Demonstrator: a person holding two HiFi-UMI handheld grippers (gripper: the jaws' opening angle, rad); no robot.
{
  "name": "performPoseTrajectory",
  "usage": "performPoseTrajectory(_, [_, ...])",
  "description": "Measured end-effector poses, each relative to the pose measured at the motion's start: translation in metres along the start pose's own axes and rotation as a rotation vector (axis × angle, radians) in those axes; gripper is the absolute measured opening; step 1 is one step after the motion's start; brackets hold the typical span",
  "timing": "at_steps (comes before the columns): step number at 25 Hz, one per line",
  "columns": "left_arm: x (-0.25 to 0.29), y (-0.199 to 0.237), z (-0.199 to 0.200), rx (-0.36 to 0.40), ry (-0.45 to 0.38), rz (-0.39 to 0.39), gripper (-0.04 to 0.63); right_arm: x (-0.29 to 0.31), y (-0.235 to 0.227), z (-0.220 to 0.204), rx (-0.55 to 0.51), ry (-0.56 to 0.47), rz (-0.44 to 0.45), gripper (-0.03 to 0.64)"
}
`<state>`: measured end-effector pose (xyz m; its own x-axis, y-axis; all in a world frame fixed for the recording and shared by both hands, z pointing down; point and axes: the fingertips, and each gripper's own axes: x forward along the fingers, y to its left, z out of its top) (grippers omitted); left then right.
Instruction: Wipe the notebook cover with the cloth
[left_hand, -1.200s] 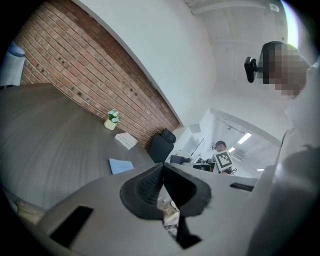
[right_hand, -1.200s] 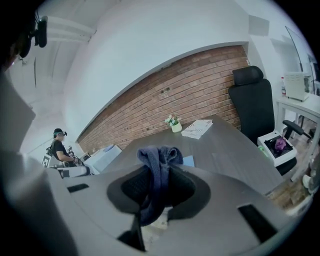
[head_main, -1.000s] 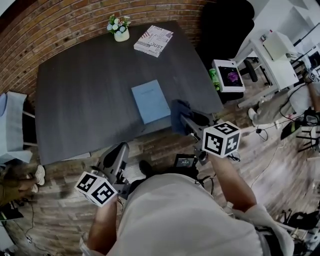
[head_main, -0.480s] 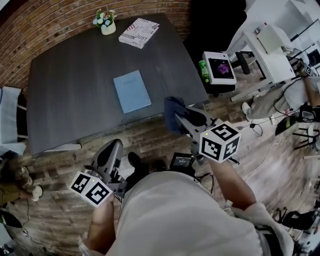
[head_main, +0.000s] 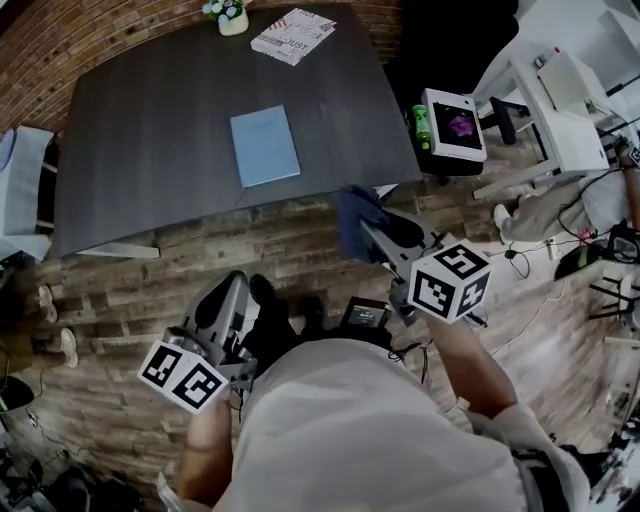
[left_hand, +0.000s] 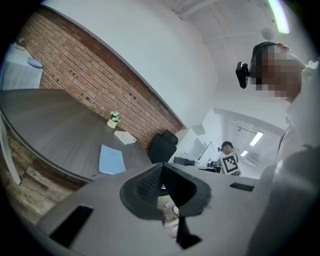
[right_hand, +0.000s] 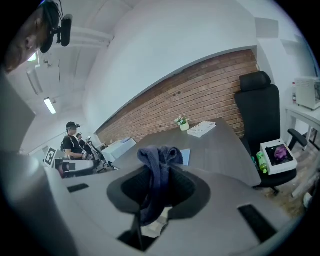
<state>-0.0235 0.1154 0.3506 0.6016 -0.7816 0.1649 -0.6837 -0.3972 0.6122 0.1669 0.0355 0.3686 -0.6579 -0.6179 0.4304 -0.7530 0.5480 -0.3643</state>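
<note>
Office with a brick wall and a wood-plank floor. A dark table sits at your 12 o'clock, and you stand off its near edge.

Right gripper: the jaws are clamped on the dark blue cloth. It bunches above the tips and hangs down between them. You have it by a fold, so a loose wad sticks out front, likely as the wiping pad.

Left gripper: the jaws are together with nothing between them. It is held low by your hip at 7 o'clock and looks parked, with no job yet.

The light blue notebook lies flat and closed on the table near its front edge. It is at about 11 o'clock from the cloth and well apart from it, and nothing touches it. Wiping is not yet begun. Next you'd need to reach the cloth forward over the table edge.

At the far side of the table, 12 o'clock, are 1 printed magazine and 1 small flower pot, well apart from the notebook. A black office chair stands at 1 o'clock.
</note>
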Motion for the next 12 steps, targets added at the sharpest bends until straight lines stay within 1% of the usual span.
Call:
performPoseTrajectory(3, [-0.004,-0.004,-0.005,-0.005,-0.011,0.001,0.009,0.005,0.003,-0.006,-0.001,0.003,0.016,0.092])
performPoseTrajectory(7, [-0.014,0.0,-0.011,-0.012,-0.003,0.009,0.009,0.009,0.019,-0.007,-0.009,-0.001,0.044,0.092])
performPoseTrajectory(12, [-0.018,0.007,-0.003,-0.005,0.02,-0.016,0.009,0.01,0.029,0.001,-0.01,-0.022,0.027,0.091])
